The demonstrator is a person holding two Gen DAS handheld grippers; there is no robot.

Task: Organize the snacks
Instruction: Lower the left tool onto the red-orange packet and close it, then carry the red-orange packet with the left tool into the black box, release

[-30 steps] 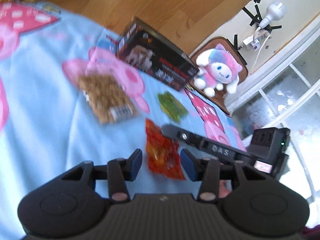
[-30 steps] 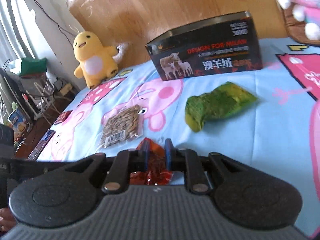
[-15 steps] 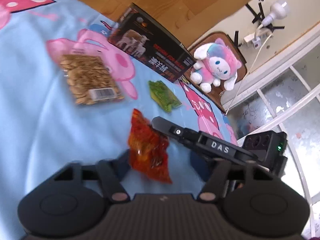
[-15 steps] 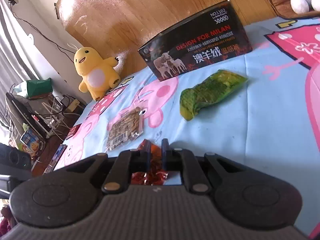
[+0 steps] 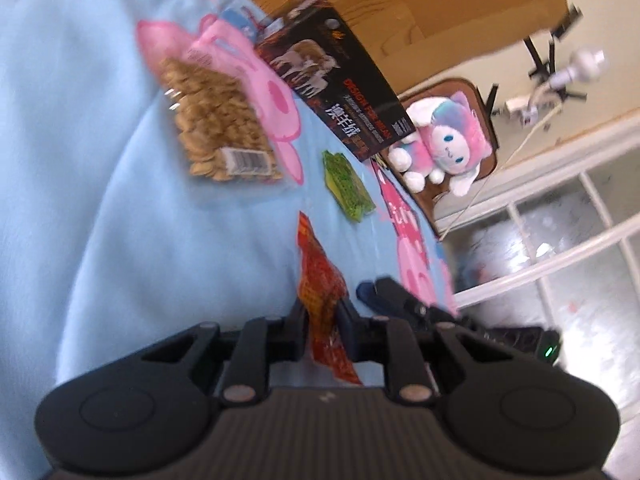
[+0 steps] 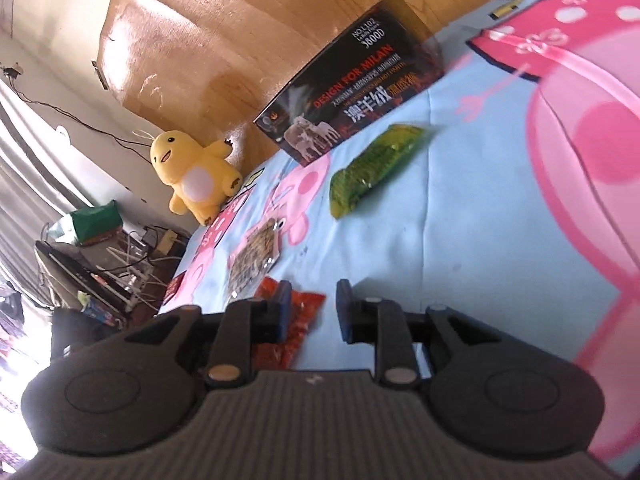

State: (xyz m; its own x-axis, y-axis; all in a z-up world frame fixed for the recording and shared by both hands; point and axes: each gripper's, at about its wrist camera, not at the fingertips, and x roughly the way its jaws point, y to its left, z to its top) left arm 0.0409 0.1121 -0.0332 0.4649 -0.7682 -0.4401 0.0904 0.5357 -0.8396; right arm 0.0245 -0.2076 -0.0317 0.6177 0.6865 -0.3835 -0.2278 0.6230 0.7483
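Observation:
My left gripper (image 5: 322,316) is shut on a red-orange snack packet (image 5: 320,280), which stands on edge between its fingers. My right gripper (image 6: 310,308) is open; the same red packet (image 6: 296,320) lies by its left finger, not clamped. The right gripper's tip (image 5: 384,292) shows just right of the packet in the left wrist view. A clear bag of seeds (image 5: 218,128) and a green snack packet (image 5: 346,186) lie on the blue cartoon bedsheet (image 5: 100,200). Both also show in the right wrist view: the seeds (image 6: 256,260) and the green packet (image 6: 372,168).
A black open box (image 5: 340,92) printed "Design for Milan" stands at the bed's far edge against the wooden headboard (image 6: 240,40); it shows too in the right wrist view (image 6: 352,92). A pink-blue plush (image 5: 444,148) sits beyond the bed and a yellow plush (image 6: 192,176) by the headboard.
My left gripper has closed on the red packet. My right gripper, shut on it before, has opened and let it go. Both views have tilted.

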